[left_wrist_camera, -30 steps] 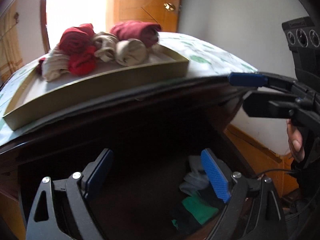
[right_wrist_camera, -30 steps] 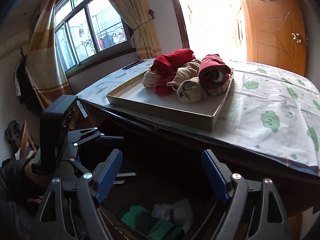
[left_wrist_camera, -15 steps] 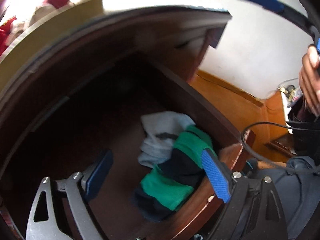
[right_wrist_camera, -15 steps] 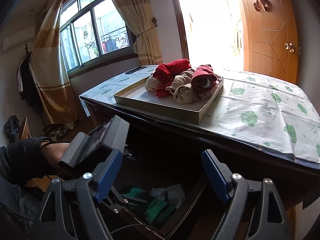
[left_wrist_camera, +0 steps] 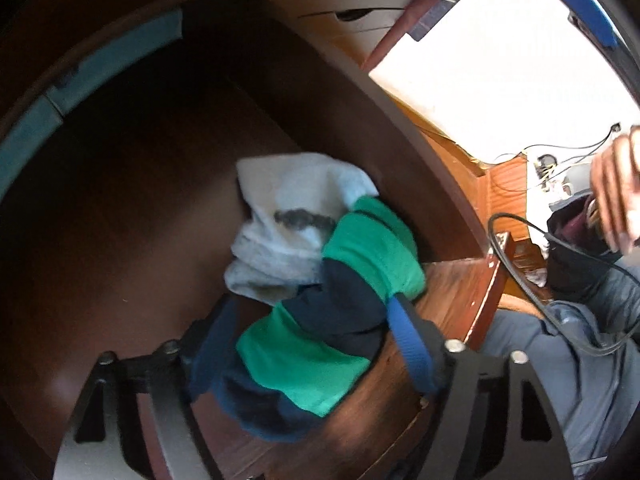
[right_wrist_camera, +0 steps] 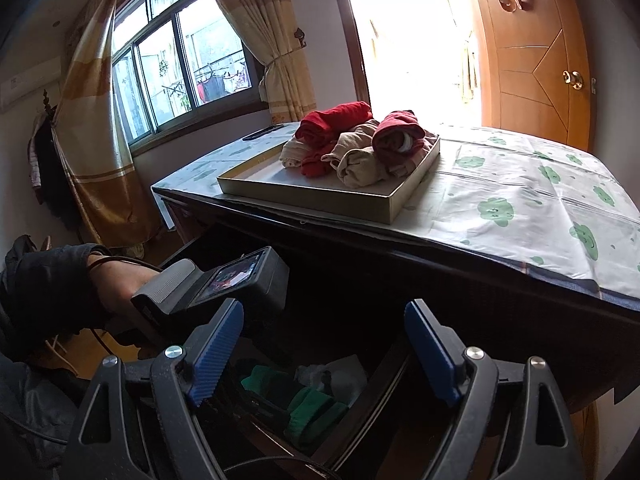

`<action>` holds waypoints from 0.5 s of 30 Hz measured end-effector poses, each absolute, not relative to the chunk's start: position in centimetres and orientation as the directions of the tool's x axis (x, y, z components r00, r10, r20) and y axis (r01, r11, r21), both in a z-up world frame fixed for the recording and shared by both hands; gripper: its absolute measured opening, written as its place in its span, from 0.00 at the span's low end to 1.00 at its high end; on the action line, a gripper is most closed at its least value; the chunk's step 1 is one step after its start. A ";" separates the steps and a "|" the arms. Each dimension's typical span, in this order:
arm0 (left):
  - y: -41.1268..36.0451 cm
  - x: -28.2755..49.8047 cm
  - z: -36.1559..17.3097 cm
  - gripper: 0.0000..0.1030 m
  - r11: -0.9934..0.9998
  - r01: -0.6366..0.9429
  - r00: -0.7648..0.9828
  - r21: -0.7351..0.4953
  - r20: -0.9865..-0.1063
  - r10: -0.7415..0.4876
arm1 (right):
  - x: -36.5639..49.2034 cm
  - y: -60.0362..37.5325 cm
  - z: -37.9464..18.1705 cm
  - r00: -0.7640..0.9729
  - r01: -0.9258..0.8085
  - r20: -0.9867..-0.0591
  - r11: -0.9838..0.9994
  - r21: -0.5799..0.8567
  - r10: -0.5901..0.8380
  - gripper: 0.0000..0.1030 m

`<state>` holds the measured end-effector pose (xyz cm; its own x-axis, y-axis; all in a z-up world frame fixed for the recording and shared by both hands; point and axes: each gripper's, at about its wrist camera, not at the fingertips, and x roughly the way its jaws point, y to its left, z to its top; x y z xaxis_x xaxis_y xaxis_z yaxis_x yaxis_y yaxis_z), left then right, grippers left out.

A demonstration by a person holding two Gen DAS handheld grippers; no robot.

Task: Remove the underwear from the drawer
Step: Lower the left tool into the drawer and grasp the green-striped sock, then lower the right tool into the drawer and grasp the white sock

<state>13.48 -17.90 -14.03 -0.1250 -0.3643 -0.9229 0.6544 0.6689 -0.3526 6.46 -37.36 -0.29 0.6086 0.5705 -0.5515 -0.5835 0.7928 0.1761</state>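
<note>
The dark wooden drawer (left_wrist_camera: 400, 140) stands pulled out under the table. In it lies green and navy underwear (left_wrist_camera: 304, 360) against a white garment (left_wrist_camera: 296, 208). My left gripper (left_wrist_camera: 312, 344) points steeply down into the drawer and its jaws are closing, with the green and navy underwear between them and both pads touching the cloth. In the right wrist view the same underwear (right_wrist_camera: 312, 404) shows in the drawer, and the left gripper's fingers are hidden below its camera body (right_wrist_camera: 224, 284). My right gripper (right_wrist_camera: 320, 356) hovers open above the drawer's front with nothing in it.
A shallow tray (right_wrist_camera: 320, 204) with several rolled red and beige garments (right_wrist_camera: 360, 140) sits on the table's green-printed cloth (right_wrist_camera: 520, 208). A person's hand (left_wrist_camera: 612, 184), a black cable (left_wrist_camera: 520, 280) and grey trousers (left_wrist_camera: 580, 380) are right of the drawer. Window, curtains and a wooden door stand behind.
The left gripper tipped down from the table edge into the drawer, sank over the green and navy underwear, and its jaws narrowed around it. The right gripper drifted slightly back, staying open.
</note>
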 end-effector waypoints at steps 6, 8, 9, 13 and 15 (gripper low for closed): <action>-17.7 12.3 -13.6 0.22 0.656 0.673 -0.108 -0.342 -0.923 -0.369 | 7.3 -37.6 -1.9 0.604 -0.561 -0.576 0.807 0.184 0.551 0.82; -16.7 12.3 -13.1 0.18 0.661 0.664 -0.085 -0.349 -0.914 -0.396 | 7.7 -37.5 -2.4 0.606 -0.552 -0.590 0.816 0.173 0.534 0.82; -16.1 12.1 -12.7 0.17 0.667 0.659 -0.071 -0.347 -0.912 -0.404 | 7.8 -37.3 -2.7 0.602 -0.552 -0.596 0.816 0.169 0.531 0.82; -13.2 12.2 -12.3 0.17 0.712 0.627 -0.023 -0.315 -0.922 -0.387 | 8.3 -36.1 -3.9 0.582 -0.562 -0.631 0.814 0.145 0.514 0.82; -11.6 12.3 -12.4 0.17 0.741 0.597 -0.003 -0.306 -0.925 -0.379 | 8.4 -35.3 -4.5 0.572 -0.571 -0.647 0.811 0.127 0.504 0.82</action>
